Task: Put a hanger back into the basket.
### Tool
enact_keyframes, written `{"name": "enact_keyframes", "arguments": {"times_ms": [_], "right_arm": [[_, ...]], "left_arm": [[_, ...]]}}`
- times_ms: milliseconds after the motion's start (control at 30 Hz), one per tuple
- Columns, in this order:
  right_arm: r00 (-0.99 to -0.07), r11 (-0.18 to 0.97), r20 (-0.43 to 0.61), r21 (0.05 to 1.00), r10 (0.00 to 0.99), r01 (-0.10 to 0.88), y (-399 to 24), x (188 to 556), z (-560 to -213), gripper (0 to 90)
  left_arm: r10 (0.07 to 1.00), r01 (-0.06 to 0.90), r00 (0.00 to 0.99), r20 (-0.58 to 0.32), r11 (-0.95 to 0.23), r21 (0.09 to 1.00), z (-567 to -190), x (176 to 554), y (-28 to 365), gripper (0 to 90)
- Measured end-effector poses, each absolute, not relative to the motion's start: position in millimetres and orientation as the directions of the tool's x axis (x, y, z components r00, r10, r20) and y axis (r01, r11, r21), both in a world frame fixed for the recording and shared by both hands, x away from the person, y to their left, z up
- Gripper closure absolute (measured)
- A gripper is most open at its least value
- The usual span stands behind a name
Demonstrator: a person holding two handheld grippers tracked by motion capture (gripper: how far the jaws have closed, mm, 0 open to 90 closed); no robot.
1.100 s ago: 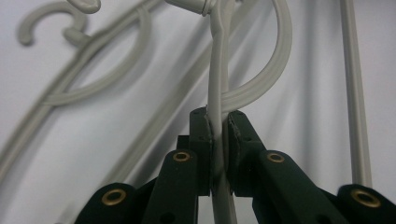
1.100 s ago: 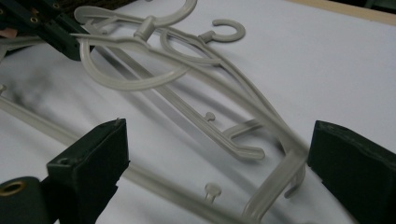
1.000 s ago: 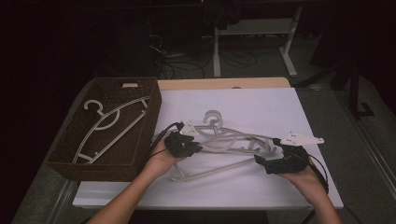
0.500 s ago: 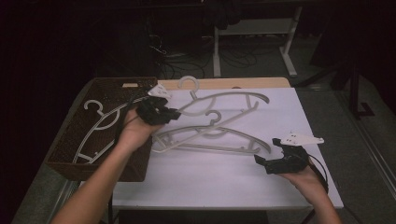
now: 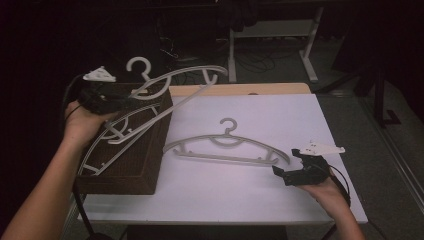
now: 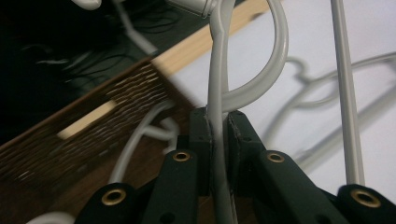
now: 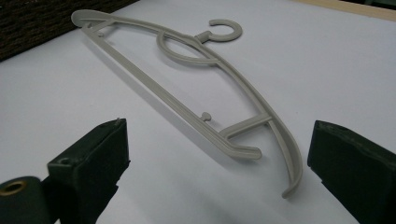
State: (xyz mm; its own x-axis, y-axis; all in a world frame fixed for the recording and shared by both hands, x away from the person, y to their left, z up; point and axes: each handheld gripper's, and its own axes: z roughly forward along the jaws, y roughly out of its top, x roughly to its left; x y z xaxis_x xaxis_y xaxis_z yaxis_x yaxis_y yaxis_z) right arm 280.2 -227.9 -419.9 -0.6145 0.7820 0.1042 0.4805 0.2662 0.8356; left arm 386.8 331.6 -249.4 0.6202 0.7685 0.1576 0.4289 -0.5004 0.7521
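Left gripper (image 5: 117,102), upper left of the high view: jaws clamped on a grey hanger (image 5: 175,82) raised over the wicker basket (image 5: 145,160), which holds another hanger (image 5: 107,142). Right gripper (image 5: 285,175), lower right: jaws spread wide, nothing between them, beside a second hanger (image 5: 227,147) flat on the white table (image 5: 280,120) at centre.

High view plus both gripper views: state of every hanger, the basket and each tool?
Held pale grey plastic hanger: lifted, tilted above basket.
Second grey hanger: flat on white table, untouched.
Third hanger: inside basket.
Dark brown wicker basket: upright, open-topped.
Left tool: shut on held hanger.
Right tool: open, empty.
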Motion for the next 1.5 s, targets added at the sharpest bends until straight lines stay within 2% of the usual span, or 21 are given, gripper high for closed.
{"name": "enact_keyframes", "arguments": {"times_ms": [267, 467, 833, 933, 1100, 1133, 1200, 1267, 1500], "right_arm": [[-0.612, 0.269, 0.104, 0.831, 0.784, 0.487, -227, 281, -422, 5.3], [-0.61, 0.27, 0.103, 0.83, 0.786, 0.488, -227, 282, -423, 5.3], [-0.61, 0.273, 0.103, 0.827, 0.786, 0.491, -227, 282, -424, 5.3], [-0.61, 0.274, 0.102, 0.826, 0.786, 0.492, -227, 282, -424, 5.3], [-0.611, 0.277, 0.1, 0.826, 0.786, 0.491, -226, 282, -424, 5.3], [-0.61, 0.275, 0.101, 0.826, 0.786, 0.491, -226, 282, -424, 5.3], [-0.61, 0.276, 0.1, 0.826, 0.786, 0.491, -227, 282, -424, 5.3], [-0.61, 0.275, 0.101, 0.826, 0.786, 0.491, -227, 282, -424, 5.3], [-0.61, 0.279, 0.096, 0.826, 0.786, 0.489, -226, 282, -423, 5.4]], "left_arm": [[0.838, 0.489, 0.517, 0.175, -0.457, 0.744, -265, 382, 396, 82.4], [0.872, 0.536, 0.456, 0.18, -0.43, 0.726, -284, 378, 431, 82.4], [0.902, 0.604, 0.384, 0.197, -0.406, 0.686, -313, 382, 454, 82.4], [0.901, 0.611, 0.395, 0.178, -0.402, 0.681, -318, 383, 455, 82.3], [0.882, 0.657, 0.45, 0.143, -0.435, 0.616, -336, 387, 449, 81.5], [0.877, 0.669, 0.466, 0.112, -0.432, 0.605, -341, 387, 448, 78.7], [0.886, 0.666, 0.456, 0.082, -0.402, 0.628, -343, 387, 448, 65.7], [0.891, 0.663, 0.446, 0.085, -0.393, 0.637, -342, 387, 448, 55.9], [0.87, 0.605, 0.492, 0.006, -0.347, 0.717, -328, 382, 428, 43.4]]}}
